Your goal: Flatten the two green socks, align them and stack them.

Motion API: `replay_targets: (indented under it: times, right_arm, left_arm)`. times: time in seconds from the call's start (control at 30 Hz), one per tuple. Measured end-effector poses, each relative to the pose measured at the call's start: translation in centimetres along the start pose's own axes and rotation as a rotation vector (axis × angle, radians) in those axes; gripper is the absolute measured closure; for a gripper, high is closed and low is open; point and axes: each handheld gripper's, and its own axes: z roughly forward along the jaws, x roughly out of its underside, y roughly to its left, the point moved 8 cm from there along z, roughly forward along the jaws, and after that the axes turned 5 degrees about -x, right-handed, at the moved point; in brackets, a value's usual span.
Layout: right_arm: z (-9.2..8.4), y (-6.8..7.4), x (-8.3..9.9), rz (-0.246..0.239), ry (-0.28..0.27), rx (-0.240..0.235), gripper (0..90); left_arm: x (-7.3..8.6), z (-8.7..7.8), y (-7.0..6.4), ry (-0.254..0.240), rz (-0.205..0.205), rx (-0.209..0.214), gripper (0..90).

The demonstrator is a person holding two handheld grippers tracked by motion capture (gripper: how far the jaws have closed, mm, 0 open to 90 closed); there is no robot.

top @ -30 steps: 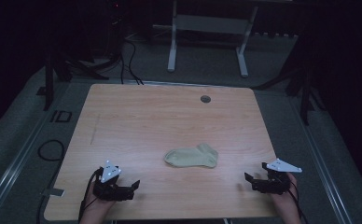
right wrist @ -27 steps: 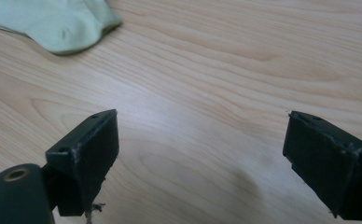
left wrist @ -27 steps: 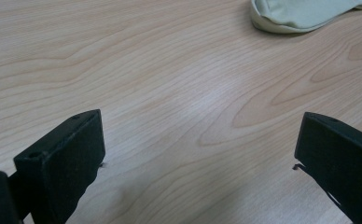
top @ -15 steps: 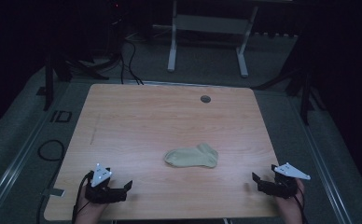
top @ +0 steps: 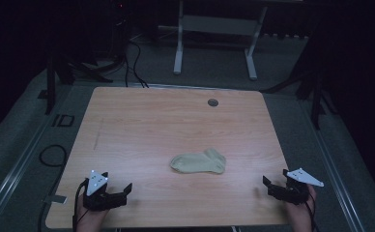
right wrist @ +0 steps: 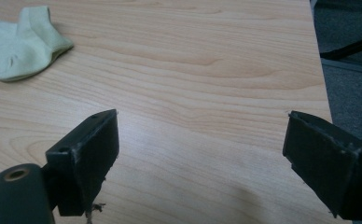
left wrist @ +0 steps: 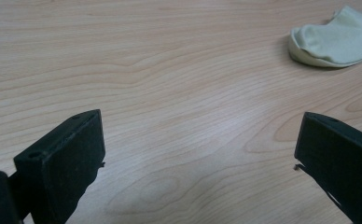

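**Both sets of fingers released, sock lying apart on the worktop**

The fingers (left wrist: 62,158) of the left gripper (top: 112,194) stand spread wide with bare wood between them, grasping nothing. In the left gripper view the 2 black pieces sit low over the grain, 1 at each lower corner. The fingers (right wrist: 88,154) of the right gripper (top: 278,187) are likewise released and wide apart, with bare wood between them and the worktop's right edge just past the outer one.

Each gripper is held by a hand near the near edge of the worktop (top: 142,130), the left gripper toward the near left corner, the right gripper toward the near right corner. A grey three-cornered plate tops each one.

The sock (top: 198,162), pale and yellowish green, lies flat between the 2 grippers but farther in from the near edge, well apart from both. It sits somewhat right of the worktop's middle, its cuff end turned up toward the far side. In the left gripper view the sock appears at the upper right; in the right gripper view, at the upper left.

A small round grommet (top: 212,102) sits near the far edge. Beyond the worktop, 2 pale stand legs (top: 178,53) rise from the dark floor.
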Motion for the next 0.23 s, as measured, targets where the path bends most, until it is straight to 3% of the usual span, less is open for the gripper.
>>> replay_targets:
  times: [0.23]
  right_arm:
    - [0.16, 0.06, 0.07, -0.008, 0.007, 0.003, 10.7]
  left_arm:
    - [0.1, -0.01, 0.09, -0.002, -0.012, 0.004, 1.8]
